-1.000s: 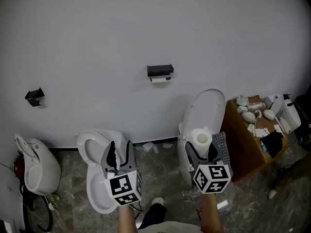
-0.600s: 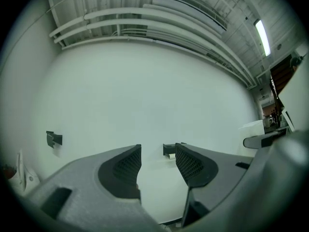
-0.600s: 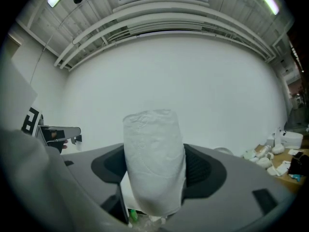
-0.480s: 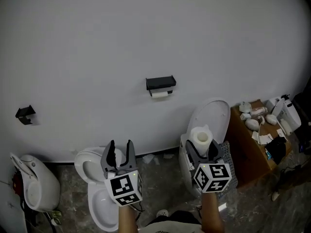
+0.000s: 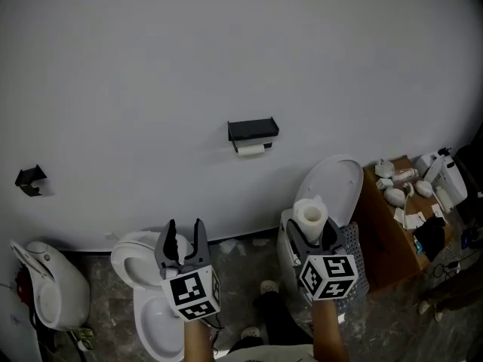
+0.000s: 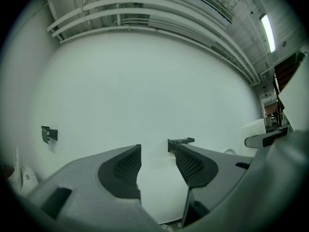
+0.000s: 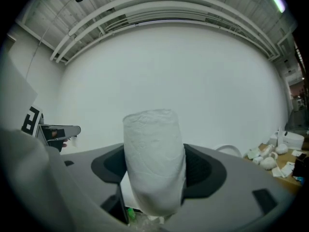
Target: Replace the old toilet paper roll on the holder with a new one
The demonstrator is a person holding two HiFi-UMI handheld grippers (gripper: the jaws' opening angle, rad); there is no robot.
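A black paper holder is fixed to the white wall, with the thin old roll hanging under it. My right gripper is shut on a full white new roll, held upright between the jaws. In the right gripper view this roll fills the centre and the holder shows far to the left. My left gripper is open with nothing in it. It points at the wall, and in its own view the holder sits just past its right jaw. Both grippers are well short of the holder.
A white toilet stands below the left gripper and another with its lid raised below the right. A white fixture is at far left. A wooden cabinet with bottles stands right. A small black bracket is on the wall.
Both grippers have moved together toward the wall. The toilets and the cabinet have slid lower and outward in the head view. The right jaws still hold the roll.
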